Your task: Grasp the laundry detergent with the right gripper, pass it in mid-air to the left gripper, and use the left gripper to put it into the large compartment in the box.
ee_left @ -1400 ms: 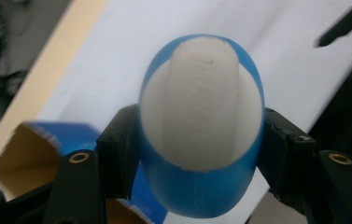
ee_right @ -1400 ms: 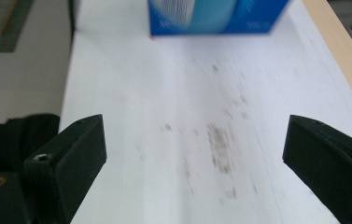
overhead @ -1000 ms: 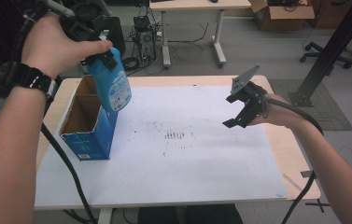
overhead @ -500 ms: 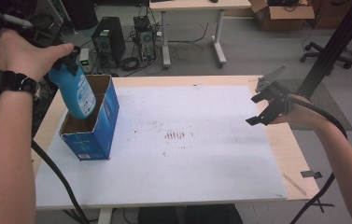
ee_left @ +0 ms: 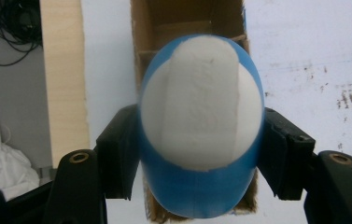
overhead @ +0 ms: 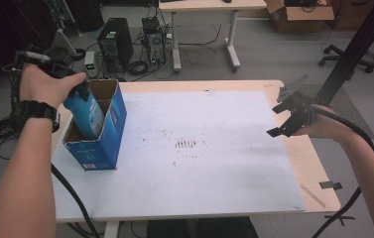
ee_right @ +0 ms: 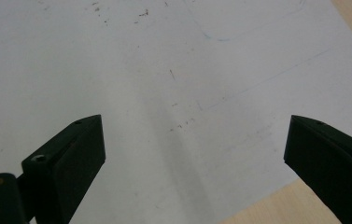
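Note:
A blue bottle (overhead: 86,113) with a white label stands partly inside an open blue cardboard box (overhead: 106,140) at the table's left side. My left gripper (overhead: 78,88) is shut on the bottle's upper end. In the left gripper view the bottle (ee_left: 201,140) sits pinched between both black pads (ee_left: 120,154), with the box's brown inside (ee_left: 183,18) beyond it. My right gripper (overhead: 287,119) hovers open over the right edge of the white sheet (overhead: 209,144). Between its wide-spread jaws in the right gripper view (ee_right: 192,140) lies bare white sheet (ee_right: 164,70).
The wooden table edge (overhead: 313,163) shows to the right of the white sheet, with a small black clip (overhead: 332,185) on it. Dark smudges (overhead: 187,144) mark the sheet's middle. Behind the table stand a computer tower (overhead: 112,42) and another desk (overhead: 209,6).
My left gripper has carried the blue bottle down and to the left, from above the box into its opening. My right gripper has drifted right, off towards the sheet's edge.

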Available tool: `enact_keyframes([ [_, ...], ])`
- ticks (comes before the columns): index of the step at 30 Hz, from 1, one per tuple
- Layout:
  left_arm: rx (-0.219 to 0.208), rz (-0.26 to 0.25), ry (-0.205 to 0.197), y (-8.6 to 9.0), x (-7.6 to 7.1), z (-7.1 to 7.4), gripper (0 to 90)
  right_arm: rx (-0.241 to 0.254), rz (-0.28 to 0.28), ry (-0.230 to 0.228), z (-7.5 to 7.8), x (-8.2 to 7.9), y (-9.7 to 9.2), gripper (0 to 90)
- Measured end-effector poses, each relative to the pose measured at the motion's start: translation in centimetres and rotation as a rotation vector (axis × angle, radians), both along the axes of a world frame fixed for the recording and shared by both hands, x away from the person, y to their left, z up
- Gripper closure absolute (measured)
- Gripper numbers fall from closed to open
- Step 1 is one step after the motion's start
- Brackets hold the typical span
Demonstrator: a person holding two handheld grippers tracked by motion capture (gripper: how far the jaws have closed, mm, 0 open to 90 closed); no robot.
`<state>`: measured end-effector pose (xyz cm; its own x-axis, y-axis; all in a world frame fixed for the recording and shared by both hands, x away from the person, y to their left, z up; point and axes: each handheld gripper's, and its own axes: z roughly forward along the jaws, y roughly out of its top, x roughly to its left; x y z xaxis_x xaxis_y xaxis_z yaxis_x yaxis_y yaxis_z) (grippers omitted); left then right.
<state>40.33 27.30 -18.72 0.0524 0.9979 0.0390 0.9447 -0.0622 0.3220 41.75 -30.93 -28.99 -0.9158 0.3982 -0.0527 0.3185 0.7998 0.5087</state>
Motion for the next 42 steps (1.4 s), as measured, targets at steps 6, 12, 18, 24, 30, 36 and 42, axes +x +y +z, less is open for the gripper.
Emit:
enact_keyframes([
  [6, 0.002, -0.005, 0.031, 0.0, 0.3, -2.9, 38.1, 0.002, -0.004, 0.001, -0.2, -0.1, -0.3, 5.1],
  [12, 0.001, -0.004, 0.045, 0.1, 0.4, -4.9, 38.2, 0.006, -0.009, 0.007, -0.6, -0.2, -0.2, 5.1],
  [18, 0.006, -0.006, 0.053, 0.2, 0.3, -6.2, 38.1, 0.010, -0.009, 0.010, -0.8, -0.3, -0.3, 5.1],
  [24, 0.014, -0.003, 0.056, 0.0, 0.4, -7.0, 38.1, 0.013, -0.008, 0.009, -1.0, -0.3, -0.2, 5.1],
  [30, 0.011, -0.005, 0.057, -0.1, 0.4, -7.6, 38.1, 0.011, -0.010, 0.011, -1.3, -0.5, -0.2, 5.4],
  [36, 0.012, -0.011, 0.067, -0.1, 0.4, -8.1, 38.1, 0.010, -0.009, 0.008, -1.3, -0.6, -0.2, 5.5],
  [42, 0.009, -0.013, 0.066, -0.1, 0.3, -8.4, 38.0, 0.010, -0.010, 0.009, -1.4, -0.7, -0.1, 5.6],
])
